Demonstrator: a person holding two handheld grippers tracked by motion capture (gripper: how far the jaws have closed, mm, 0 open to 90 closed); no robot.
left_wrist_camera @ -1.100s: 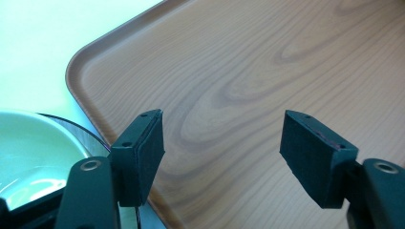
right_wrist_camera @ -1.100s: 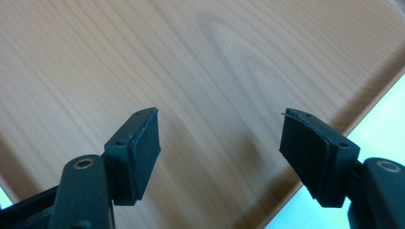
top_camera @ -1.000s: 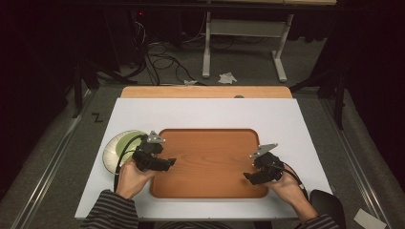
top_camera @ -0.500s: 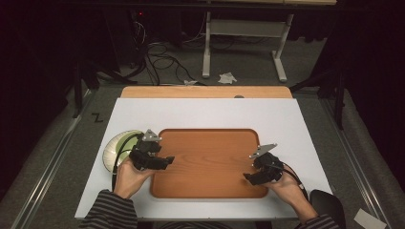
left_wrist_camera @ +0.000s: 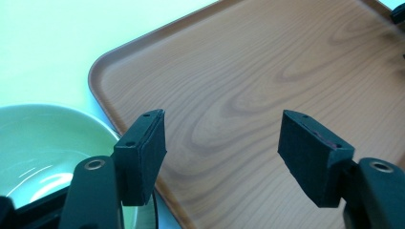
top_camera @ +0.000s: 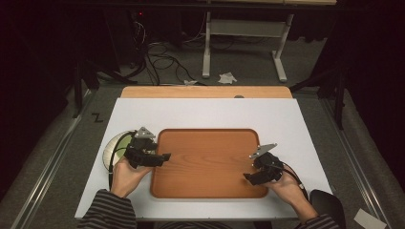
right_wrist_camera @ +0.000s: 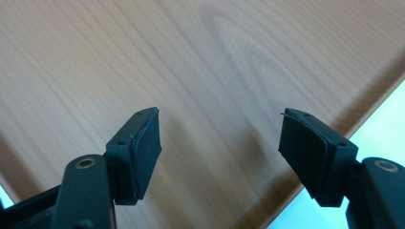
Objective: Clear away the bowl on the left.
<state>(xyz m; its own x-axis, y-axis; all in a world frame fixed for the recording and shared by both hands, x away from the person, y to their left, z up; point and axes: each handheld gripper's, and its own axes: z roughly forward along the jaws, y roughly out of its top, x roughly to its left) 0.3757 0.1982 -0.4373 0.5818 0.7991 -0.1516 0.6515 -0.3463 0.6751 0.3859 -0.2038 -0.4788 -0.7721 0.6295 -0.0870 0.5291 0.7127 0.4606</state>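
Observation:
A brown wood-grain tray (top_camera: 210,138) lies in the middle of the white table. My left gripper (top_camera: 165,156) hovers over the tray's left edge, open, with nothing between its jaws. In the left gripper view the gripper (left_wrist_camera: 222,148) looks across the tray (left_wrist_camera: 267,71), with a pale green plate (left_wrist_camera: 38,143) at the lower left. My right gripper (top_camera: 247,177) is over the tray's right front part, open and empty. The right gripper view has the gripper (right_wrist_camera: 219,143) above bare tray wood (right_wrist_camera: 143,57) near an edge.
The pale green plate (top_camera: 112,145) rests on the table (top_camera: 286,119) just left of the tray, partly under my left hand. A wooden strip (top_camera: 205,92) runs along the table's far edge. Cables and a stand's legs (top_camera: 241,43) are on the floor beyond.
My left gripper has drifted slightly left and away, toward the tray's left edge. The right gripper has hardly moved.

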